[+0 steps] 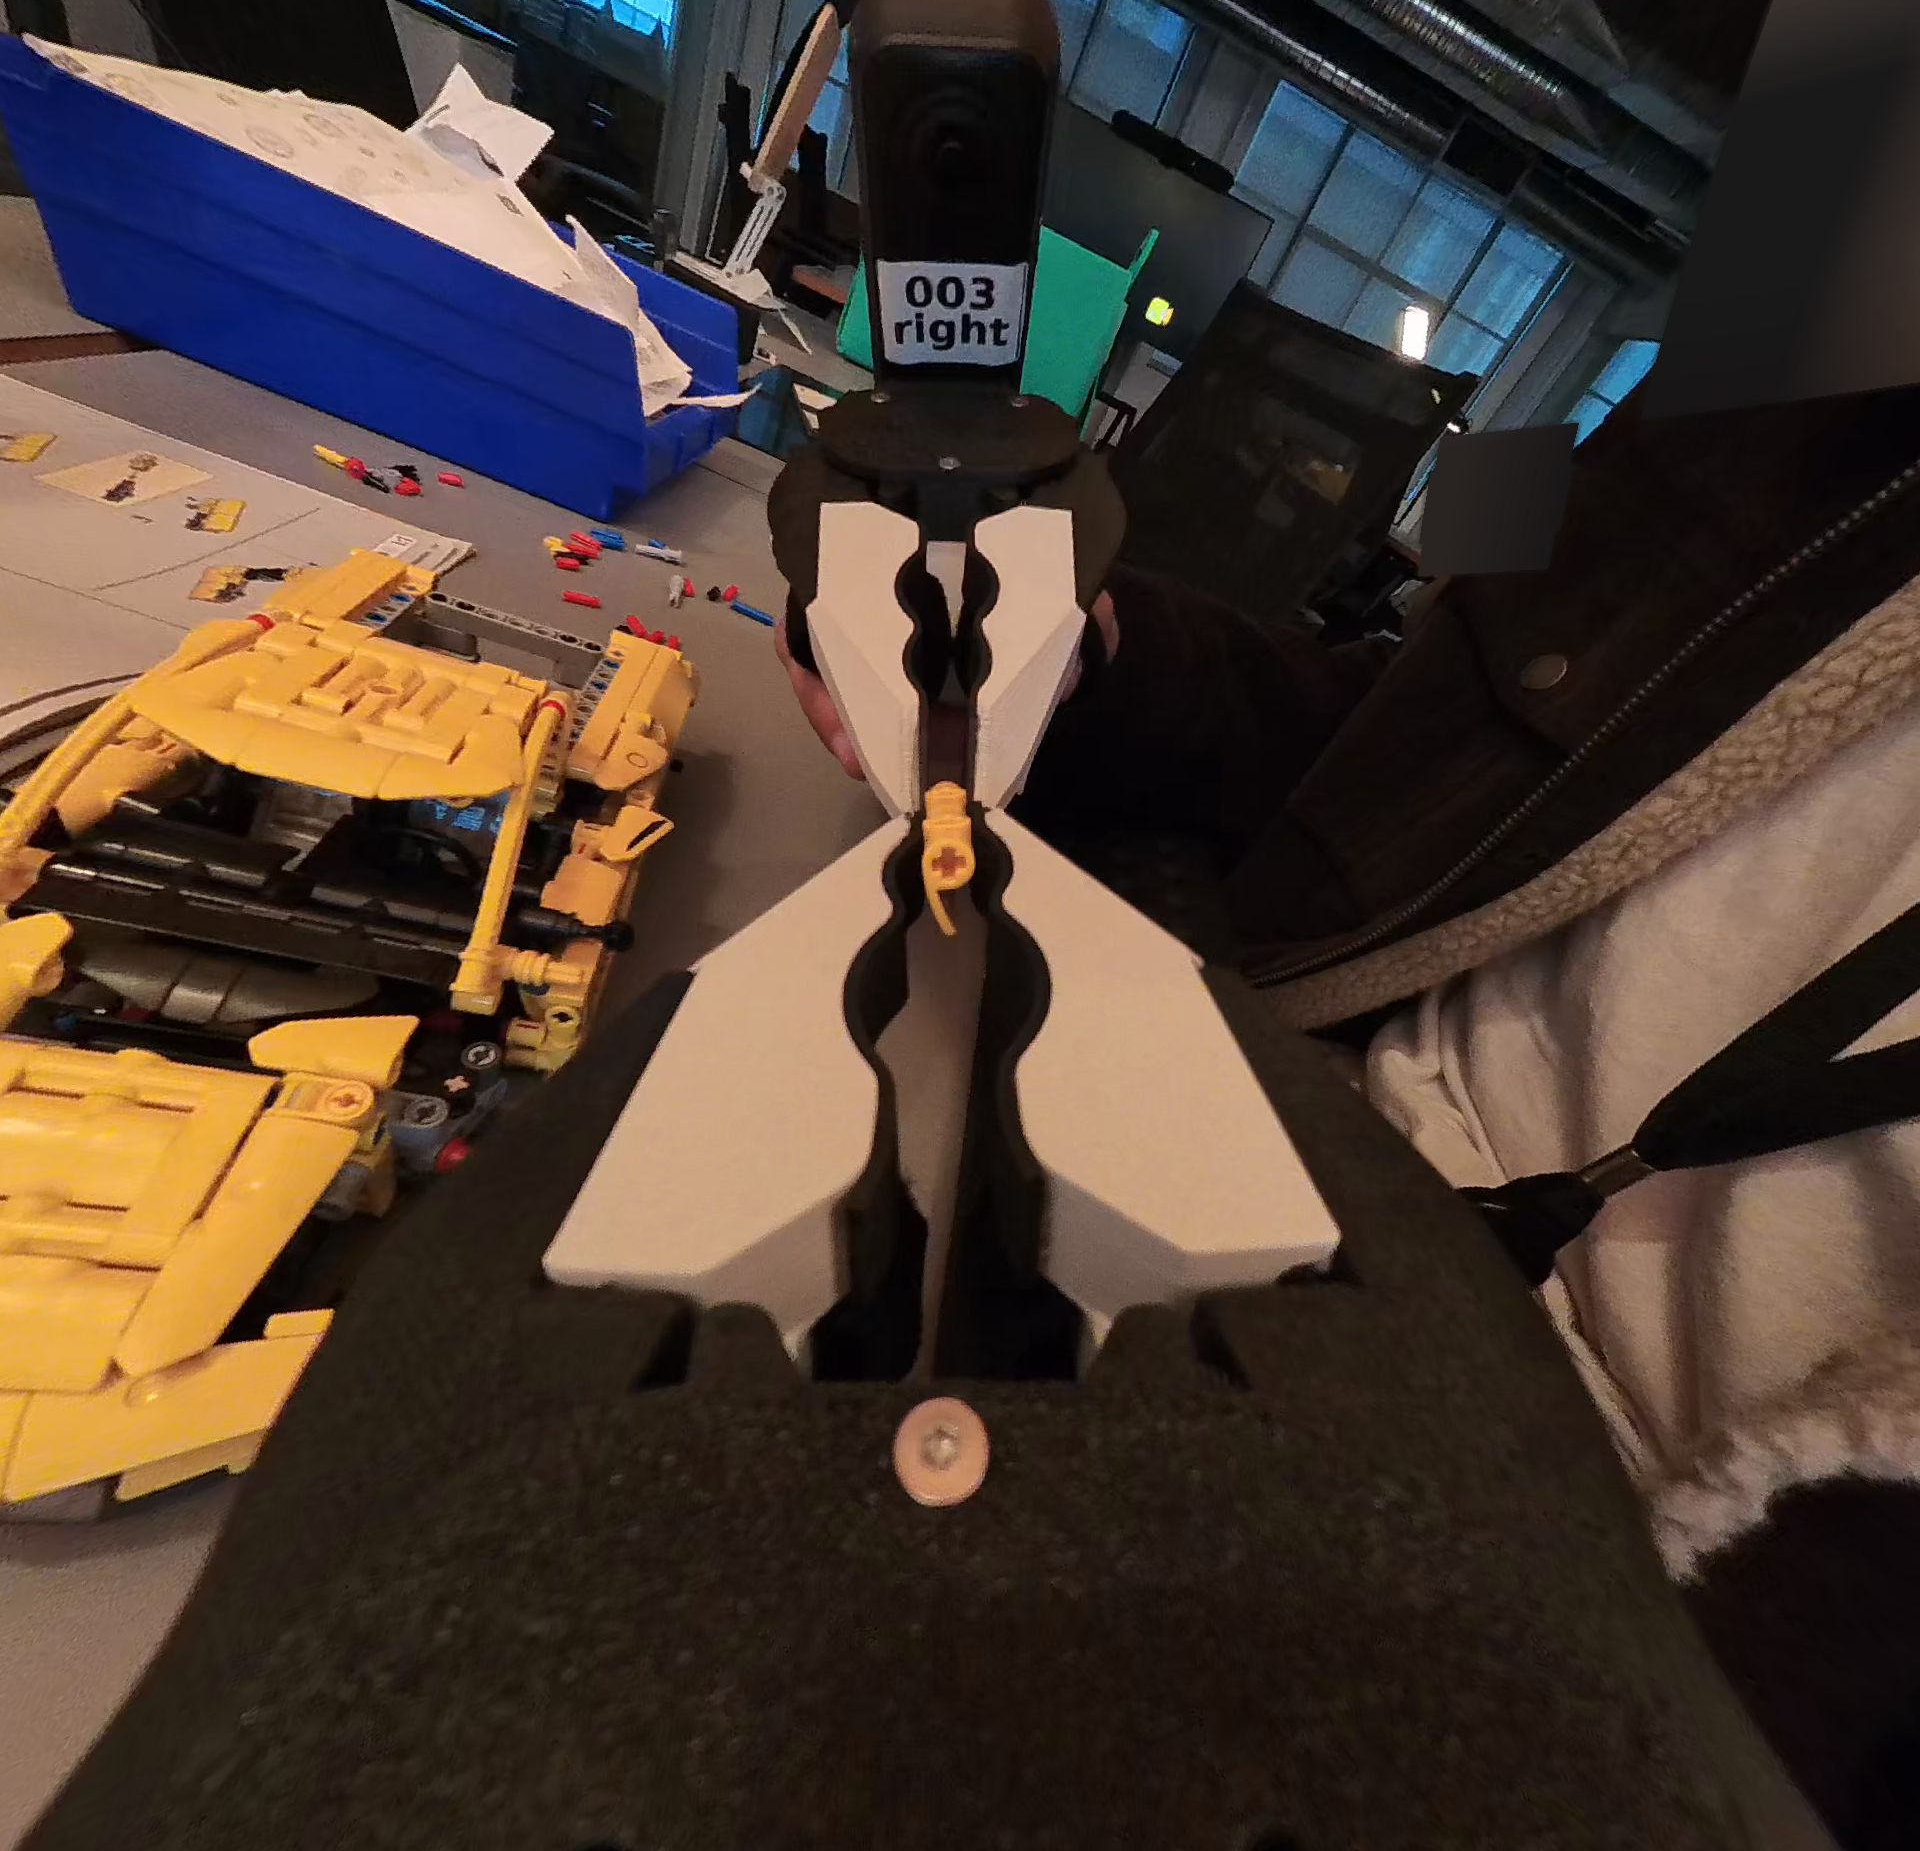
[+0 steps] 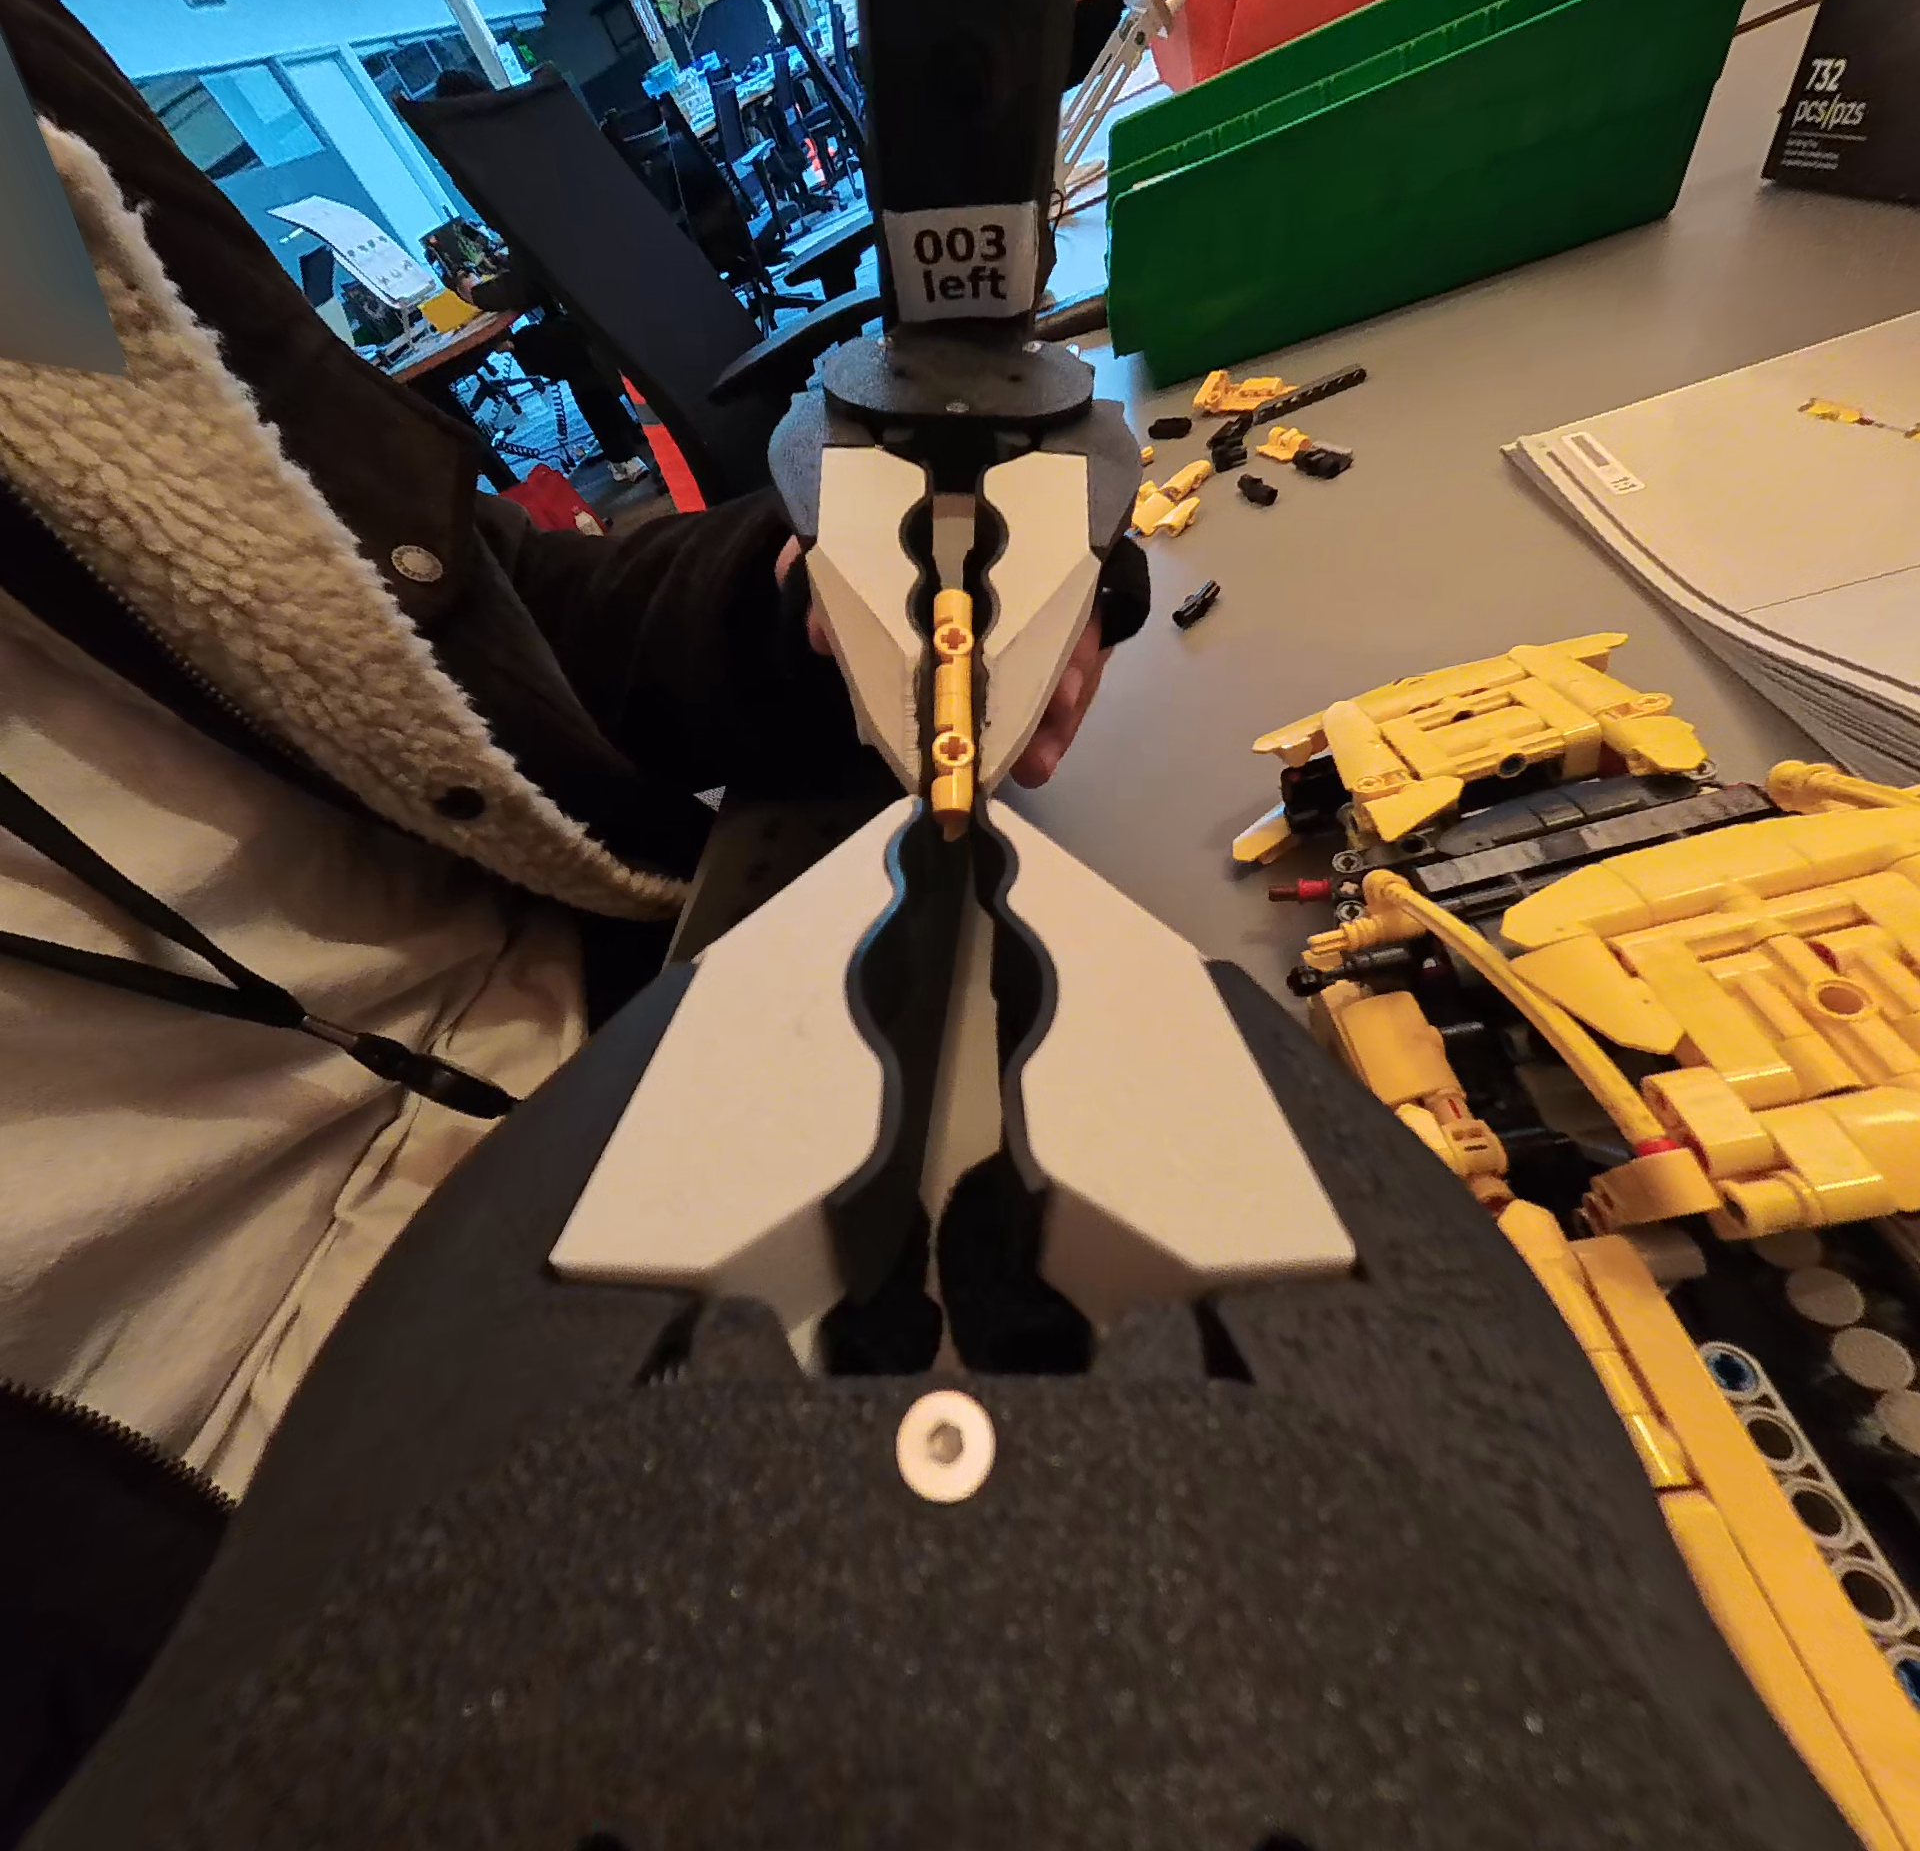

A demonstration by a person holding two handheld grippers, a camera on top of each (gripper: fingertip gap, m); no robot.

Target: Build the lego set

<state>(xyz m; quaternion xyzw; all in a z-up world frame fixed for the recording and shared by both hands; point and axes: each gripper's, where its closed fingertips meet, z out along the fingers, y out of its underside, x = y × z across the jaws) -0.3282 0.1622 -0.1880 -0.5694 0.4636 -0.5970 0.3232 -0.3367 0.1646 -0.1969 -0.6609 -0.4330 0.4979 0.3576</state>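
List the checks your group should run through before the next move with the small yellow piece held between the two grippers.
1. Left gripper holds the yellow piece: ok, shut on it along its length.
2. Right gripper has the piece's other end: ok, its tips appear closed on that end.
3. Piece in line with both grippers: ok, it lies along the fingers, tip to tip.
4. Piece clear of the yellow car: ok, it is held apart from the car, off to one side.
5. Spot on the car where the piece goes: cannot tell.
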